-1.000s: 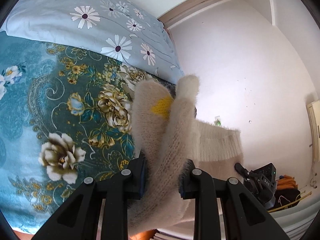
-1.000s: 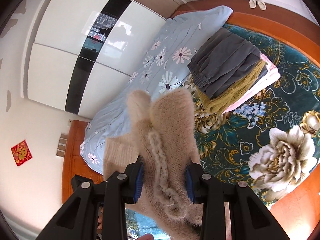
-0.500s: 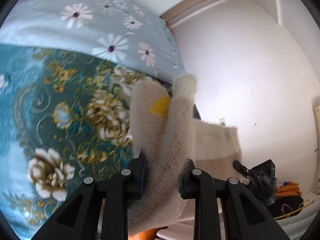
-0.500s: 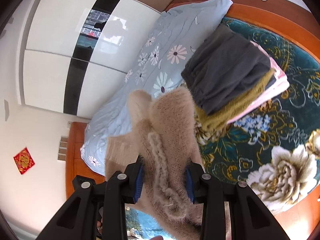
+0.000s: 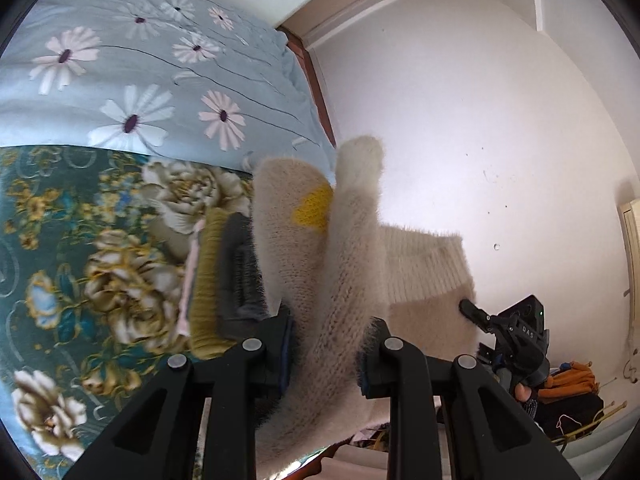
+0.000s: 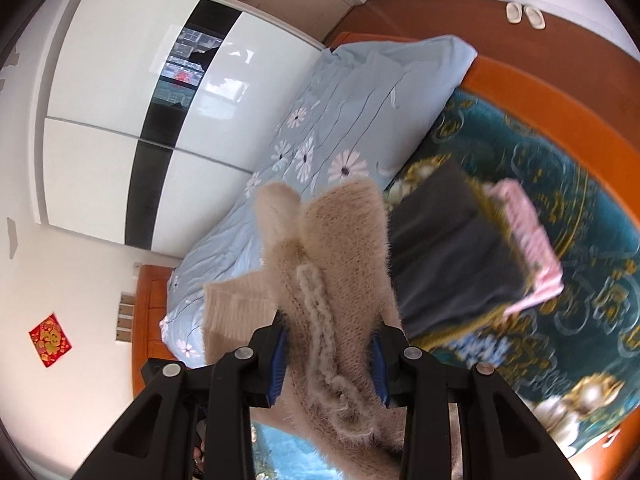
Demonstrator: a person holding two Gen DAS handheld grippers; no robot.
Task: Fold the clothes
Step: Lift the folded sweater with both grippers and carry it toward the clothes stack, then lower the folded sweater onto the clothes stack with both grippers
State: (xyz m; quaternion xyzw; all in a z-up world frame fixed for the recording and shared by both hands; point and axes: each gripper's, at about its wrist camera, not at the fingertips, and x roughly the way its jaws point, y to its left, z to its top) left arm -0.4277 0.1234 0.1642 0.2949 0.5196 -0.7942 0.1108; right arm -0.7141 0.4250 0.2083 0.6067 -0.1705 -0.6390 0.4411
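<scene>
Between two grippers, one sweater [image 5: 344, 264].

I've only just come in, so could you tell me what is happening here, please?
A person is folding laundry on a bed. Both claws, left and right, grip one fluffy beige sweater, held up above the floral bedspread. A folded pile of clothes, grey on top, already lies there.

Each wrist view is aimed along its own fingers, close above the bed; the fuzzy sweater [image 5: 344, 264] [image 6: 340, 256] and folded stack [image 5: 224, 280] [image 6: 460, 248] are shared.
</scene>
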